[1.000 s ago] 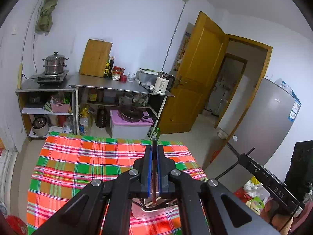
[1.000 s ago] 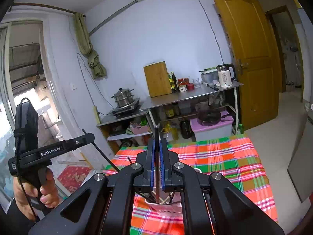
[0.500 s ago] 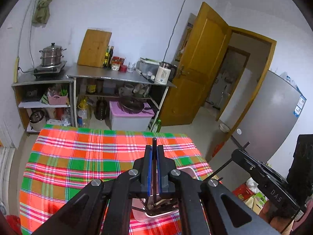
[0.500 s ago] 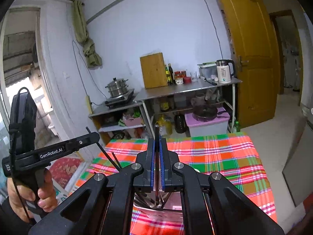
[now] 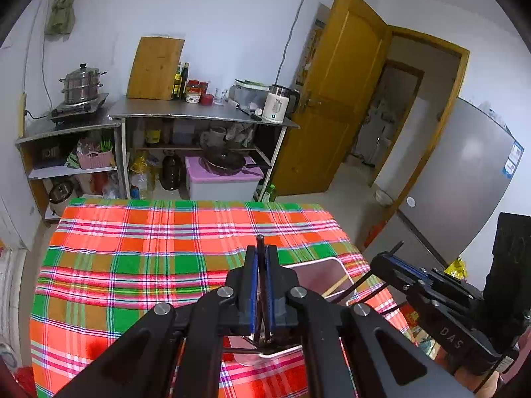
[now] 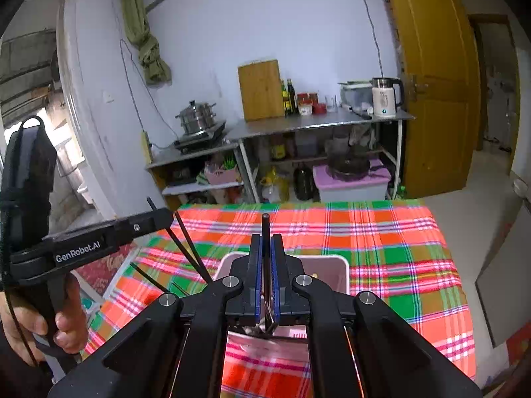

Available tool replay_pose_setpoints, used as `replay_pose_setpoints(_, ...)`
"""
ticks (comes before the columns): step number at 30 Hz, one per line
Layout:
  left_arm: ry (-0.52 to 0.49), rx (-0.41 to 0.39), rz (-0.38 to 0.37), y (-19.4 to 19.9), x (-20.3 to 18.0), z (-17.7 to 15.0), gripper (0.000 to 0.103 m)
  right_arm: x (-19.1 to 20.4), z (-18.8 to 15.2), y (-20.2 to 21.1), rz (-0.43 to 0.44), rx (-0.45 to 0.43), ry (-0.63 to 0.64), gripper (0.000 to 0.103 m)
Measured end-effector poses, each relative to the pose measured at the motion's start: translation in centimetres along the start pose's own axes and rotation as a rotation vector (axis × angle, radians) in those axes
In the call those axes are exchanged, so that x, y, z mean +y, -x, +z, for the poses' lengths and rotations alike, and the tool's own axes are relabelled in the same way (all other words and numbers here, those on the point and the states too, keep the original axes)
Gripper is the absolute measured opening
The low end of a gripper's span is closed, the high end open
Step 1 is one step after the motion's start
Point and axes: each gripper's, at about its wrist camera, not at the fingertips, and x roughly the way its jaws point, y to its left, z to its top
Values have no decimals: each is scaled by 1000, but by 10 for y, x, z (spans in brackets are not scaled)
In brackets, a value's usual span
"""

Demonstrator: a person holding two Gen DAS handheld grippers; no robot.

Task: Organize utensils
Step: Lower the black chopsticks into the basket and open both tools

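My left gripper (image 5: 260, 258) is shut on a thin black chopstick (image 5: 260, 243) whose tip sticks up between the pads. My right gripper (image 6: 265, 248) is shut on another black chopstick (image 6: 265, 224). Both hang over a white rectangular utensil box (image 5: 327, 267) on the plaid tablecloth; it also shows in the right wrist view (image 6: 338, 265). The box holds several dark sticks and a pale wooden one (image 5: 337, 285). The right gripper (image 5: 391, 262) appears at the right of the left view, the left gripper (image 6: 159, 219) at the left of the right view.
The table (image 5: 149, 258) has a red, green and orange plaid cloth. Behind it stand a steel counter (image 5: 199, 112) with a kettle, jars and cutting board, and shelves with pots. A yellow door (image 5: 335, 99) and a grey fridge (image 5: 464, 179) are on the right.
Both grippers have tilted and come lower over the table. The white box has come into clearer view under both. Each stays shut on its chopstick.
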Motion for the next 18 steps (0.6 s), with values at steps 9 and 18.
replay_pose_setpoints(9,-29,-17,18,8,-6,-3,15,-5,2,9,-8,-12,-11,11)
replay_pose_setpoints(18,-61,-92,29,55,-21,-7,16,-6,5,51,-4,-80,-19,13)
